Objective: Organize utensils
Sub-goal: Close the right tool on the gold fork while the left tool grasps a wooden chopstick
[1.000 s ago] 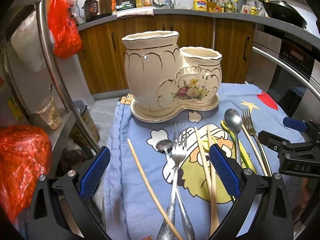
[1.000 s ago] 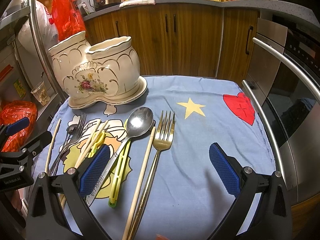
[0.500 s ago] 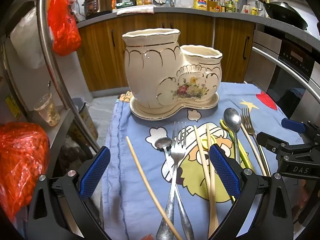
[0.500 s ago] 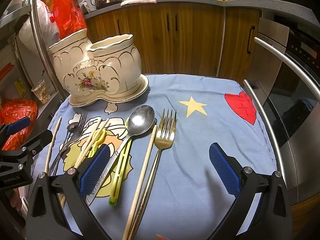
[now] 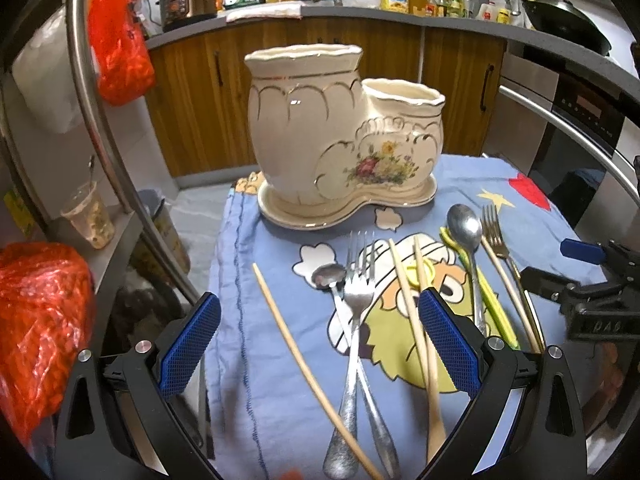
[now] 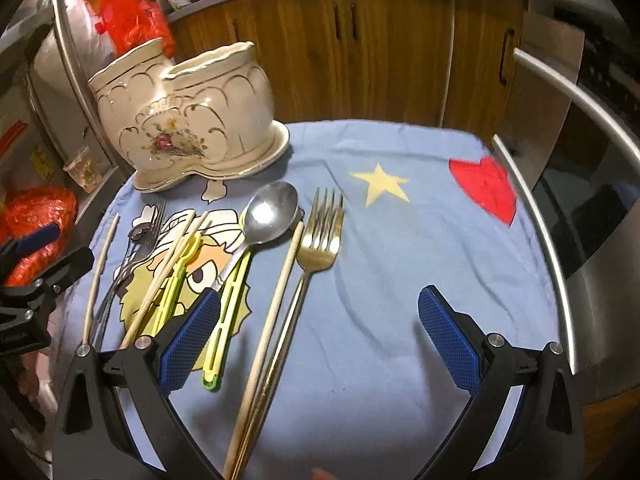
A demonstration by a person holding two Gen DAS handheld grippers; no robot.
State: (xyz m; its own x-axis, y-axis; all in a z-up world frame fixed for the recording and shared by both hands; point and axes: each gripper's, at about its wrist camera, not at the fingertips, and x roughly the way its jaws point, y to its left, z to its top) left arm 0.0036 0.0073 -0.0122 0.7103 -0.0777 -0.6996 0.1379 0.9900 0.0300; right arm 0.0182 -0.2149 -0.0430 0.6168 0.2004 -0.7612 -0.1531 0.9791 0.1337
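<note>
We hold both tools low over the blue cartoon-printed cloth (image 6: pixel 400 280), and both are released: the left gripper (image 5: pixel 318 340) and the right gripper (image 6: pixel 318 332) each show their blue pads spread wide with nothing between them.

Compared with a second ago, the left view has crept nearer and lower, so the cream two-pot ceramic holder with gold trim and a flower print (image 5: pixel 340 136) fills more of the frame. The right view has dipped and swung leftward, and its far edges are smeared with motion. No utensil has shifted. We judge that we are only closing in for a first pick; the holder looks empty from here, though we cannot see into it.

Everything to be sorted lies flat near us. In the left view, from left: a lone pale wooden chopstick (image 5: pixel 304 360), a silver fork (image 5: pixel 354 320) crossed over a small silver spoon (image 5: pixel 330 276), and a pair of wooden chopsticks (image 5: pixel 416 308). In the right view: yellow-green plastic tongs (image 6: pixel 228 304), a large steel spoon (image 6: pixel 270 212), another wooden chopstick (image 6: pixel 272 308) and a gold fork (image 6: pixel 320 240).

The holder stands at the far left; the far right of the cloth, around the yellow star (image 6: pixel 379 184) and red heart (image 6: pixel 486 188), is bare. The cloth's left hem (image 5: pixel 224 300) drops off close beside the lone chopstick, and a steel rail (image 6: pixel 540 220) curves along the right edge.
</note>
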